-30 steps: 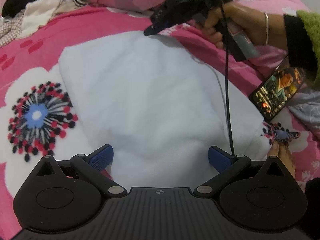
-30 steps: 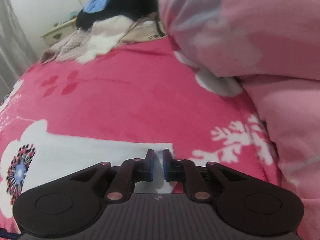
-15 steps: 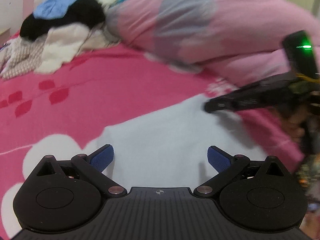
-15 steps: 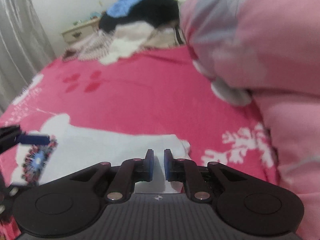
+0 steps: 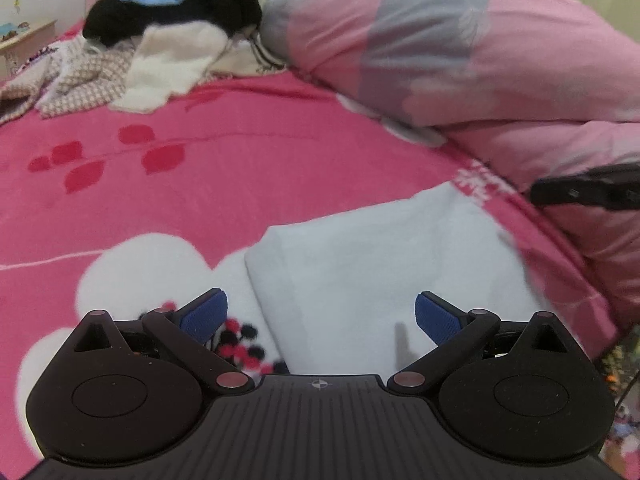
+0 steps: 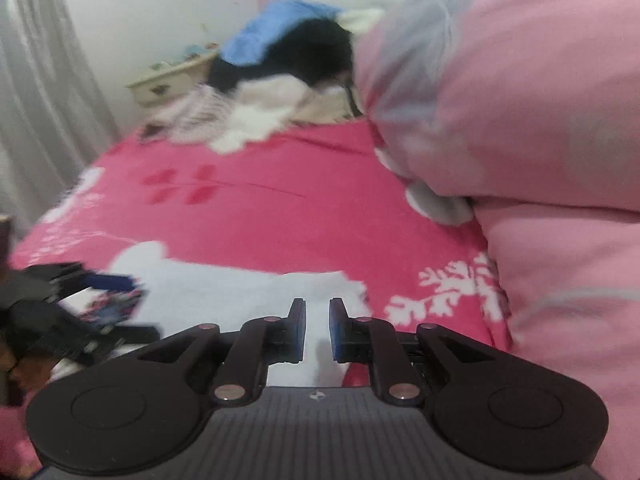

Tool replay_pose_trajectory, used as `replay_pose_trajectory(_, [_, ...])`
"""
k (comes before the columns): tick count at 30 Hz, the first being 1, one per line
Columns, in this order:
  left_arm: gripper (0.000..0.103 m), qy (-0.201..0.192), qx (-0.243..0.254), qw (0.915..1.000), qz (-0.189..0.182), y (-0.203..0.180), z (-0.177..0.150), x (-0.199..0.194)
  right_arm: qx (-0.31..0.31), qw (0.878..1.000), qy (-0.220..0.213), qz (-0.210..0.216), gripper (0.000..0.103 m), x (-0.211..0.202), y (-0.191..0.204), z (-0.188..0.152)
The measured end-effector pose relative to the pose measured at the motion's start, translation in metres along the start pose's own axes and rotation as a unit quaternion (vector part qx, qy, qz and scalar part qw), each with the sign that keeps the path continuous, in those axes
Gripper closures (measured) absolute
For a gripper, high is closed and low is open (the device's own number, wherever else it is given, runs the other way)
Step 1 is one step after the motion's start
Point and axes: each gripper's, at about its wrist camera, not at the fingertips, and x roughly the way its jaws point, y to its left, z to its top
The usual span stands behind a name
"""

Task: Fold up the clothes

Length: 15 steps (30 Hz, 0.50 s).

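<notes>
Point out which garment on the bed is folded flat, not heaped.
The white garment just ahead of the left hand-held gripper; the black, blue, cream and checked clothes lie heaped at the far end.

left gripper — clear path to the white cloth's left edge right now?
Probably yes. The left gripper is open, and the white cloth lies flat on the pink blanket right under it, its left edge showing between the pads. Nothing lies over that edge, and the right gripper is off at the far corner.
</notes>
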Motion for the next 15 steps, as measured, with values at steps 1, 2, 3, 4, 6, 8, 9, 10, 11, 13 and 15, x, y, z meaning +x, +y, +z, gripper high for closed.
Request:
replay_pose_trajectory(1, [0.002, 0.004, 0.001, 1.0000, -0.008, -0.003, -0.002, -0.008, -0.005, 1.000, 0.006, 0.008, 0.089, -0.011, 0.007, -0.005])
replay_pose_trajectory(2, [0.002, 0.008, 0.002, 0.9998, -0.016, -0.006, -0.004, -0.016, -0.010, 1.000, 0.013, 0.017, 0.087, -0.021, 0.015, -0.011])
replay_pose_trajectory(3, [0.002, 0.016, 0.008, 0.9996, -0.021, -0.010, -0.007, -0.022, -0.015, 0.999, 0.020, 0.026, 0.087, -0.032, 0.023, -0.017])
replay_pose_trajectory(4, [0.002, 0.023, 0.017, 0.9993, -0.026, -0.015, -0.012, -0.028, -0.018, 0.999, 0.029, 0.038, 0.087, -0.038, 0.032, -0.026])
replay_pose_trajectory(6, [0.002, 0.041, 0.036, 0.9977, -0.040, -0.029, -0.025, -0.042, -0.023, 0.997, 0.049, 0.059, 0.087, -0.046, 0.052, -0.047])
replay_pose_trajectory(8, [0.002, 0.058, 0.056, 0.9956, -0.049, -0.044, -0.040, -0.051, -0.031, 0.995, 0.071, 0.070, 0.087, -0.046, 0.073, -0.069])
replay_pose_trajectory(9, [0.002, 0.067, 0.067, 0.9942, -0.052, -0.052, -0.047, -0.055, -0.036, 0.994, 0.082, 0.070, 0.087, -0.043, 0.082, -0.080])
replay_pose_trajectory(10, [0.002, 0.073, 0.084, 0.9926, -0.048, -0.061, -0.054, -0.058, -0.040, 0.992, 0.097, 0.073, 0.087, -0.039, 0.089, -0.091])
replay_pose_trajectory(11, [0.002, 0.079, 0.109, 0.9900, -0.042, -0.071, -0.063, -0.059, -0.039, 0.991, 0.109, 0.070, 0.087, -0.033, 0.094, -0.100])
replay_pose_trajectory(13, [0.002, 0.084, 0.146, 0.9852, -0.031, -0.085, -0.075, -0.057, -0.041, 0.989, 0.130, 0.061, 0.087, -0.021, 0.102, -0.115])
replay_pose_trajectory(15, [0.002, 0.092, 0.177, 0.9795, -0.024, -0.096, -0.087, -0.052, -0.042, 0.988, 0.137, 0.053, 0.087, -0.012, 0.104, -0.123])
